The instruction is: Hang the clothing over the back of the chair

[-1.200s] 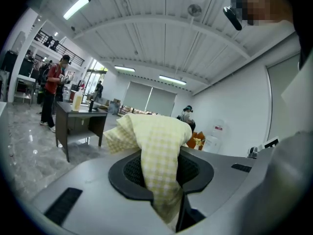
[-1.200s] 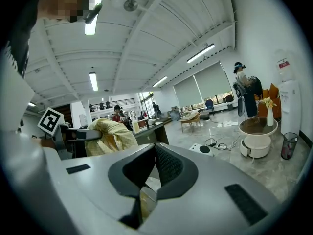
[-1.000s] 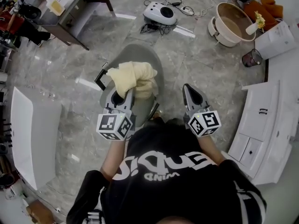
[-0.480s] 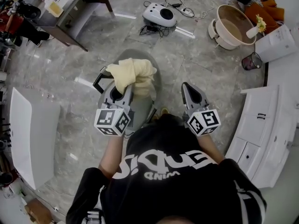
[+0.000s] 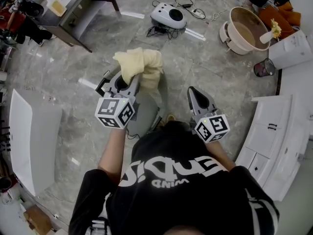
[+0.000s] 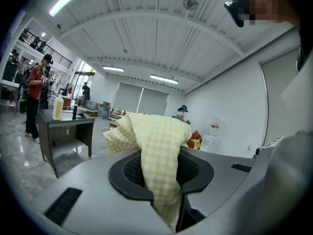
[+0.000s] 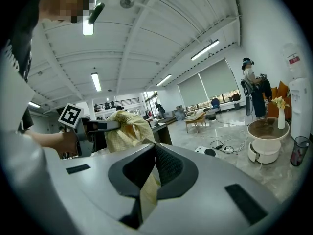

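Note:
A pale yellow checked piece of clothing [image 5: 140, 65] hangs bunched from my left gripper [image 5: 131, 82], which is shut on it. In the left gripper view the cloth [image 6: 157, 146] drapes over and down between the jaws. It hangs above the far end of the grey chair [image 5: 145, 112], which stands on the floor right in front of the person. My right gripper [image 5: 194, 93] is to the right of the chair, jaws together at the tip, nothing held. From the right gripper view [image 7: 154, 153] I see the left gripper [image 7: 98, 126] holding the clothing [image 7: 125, 129].
A white device [image 5: 167, 14] with cables lies on the floor beyond the chair. A beige tub [image 5: 243, 26] stands at the back right, white cabinets [image 5: 273, 136] at the right, a dark desk [image 5: 73, 18] at the back left, and a white panel [image 5: 30, 141] at the left.
My left gripper has carried the clothing forward, away from the person and a little higher over the chair. The right gripper has shifted slightly forward too.

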{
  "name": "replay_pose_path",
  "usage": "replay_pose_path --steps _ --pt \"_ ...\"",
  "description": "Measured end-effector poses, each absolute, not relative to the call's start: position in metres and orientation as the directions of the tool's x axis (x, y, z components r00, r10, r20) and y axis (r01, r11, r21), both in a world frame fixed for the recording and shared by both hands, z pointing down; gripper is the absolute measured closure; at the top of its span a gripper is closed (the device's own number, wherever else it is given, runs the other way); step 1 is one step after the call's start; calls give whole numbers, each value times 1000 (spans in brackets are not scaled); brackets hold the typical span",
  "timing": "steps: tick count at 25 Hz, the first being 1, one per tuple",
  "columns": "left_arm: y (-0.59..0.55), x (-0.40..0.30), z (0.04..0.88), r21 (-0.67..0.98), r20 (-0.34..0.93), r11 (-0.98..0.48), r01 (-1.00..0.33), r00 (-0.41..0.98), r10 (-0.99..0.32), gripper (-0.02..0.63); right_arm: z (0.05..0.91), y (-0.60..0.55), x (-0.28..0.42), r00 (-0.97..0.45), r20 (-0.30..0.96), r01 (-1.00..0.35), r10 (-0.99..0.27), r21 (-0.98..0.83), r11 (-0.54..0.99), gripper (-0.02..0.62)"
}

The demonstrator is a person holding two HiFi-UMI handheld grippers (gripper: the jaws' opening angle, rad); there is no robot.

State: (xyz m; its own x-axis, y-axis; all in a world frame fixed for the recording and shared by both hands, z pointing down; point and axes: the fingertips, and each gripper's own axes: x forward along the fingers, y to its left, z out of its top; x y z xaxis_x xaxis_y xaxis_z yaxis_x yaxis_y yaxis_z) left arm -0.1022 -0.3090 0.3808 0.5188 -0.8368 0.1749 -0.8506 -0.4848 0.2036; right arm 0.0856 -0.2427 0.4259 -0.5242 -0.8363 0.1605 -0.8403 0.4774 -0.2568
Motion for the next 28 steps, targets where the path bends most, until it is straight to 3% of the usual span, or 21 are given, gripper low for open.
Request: replay_pose_path --steps 9,28 --pt "-355 -94 358 177 157 -524 -833 550 -820 491 429 -260 86 -537 163 -832 -828 -267 487 580" --pt "-421 -81 463 167 366 -532 -830 553 -749 491 436 -286 96 -527 182 -838 -830 -271 473 580"
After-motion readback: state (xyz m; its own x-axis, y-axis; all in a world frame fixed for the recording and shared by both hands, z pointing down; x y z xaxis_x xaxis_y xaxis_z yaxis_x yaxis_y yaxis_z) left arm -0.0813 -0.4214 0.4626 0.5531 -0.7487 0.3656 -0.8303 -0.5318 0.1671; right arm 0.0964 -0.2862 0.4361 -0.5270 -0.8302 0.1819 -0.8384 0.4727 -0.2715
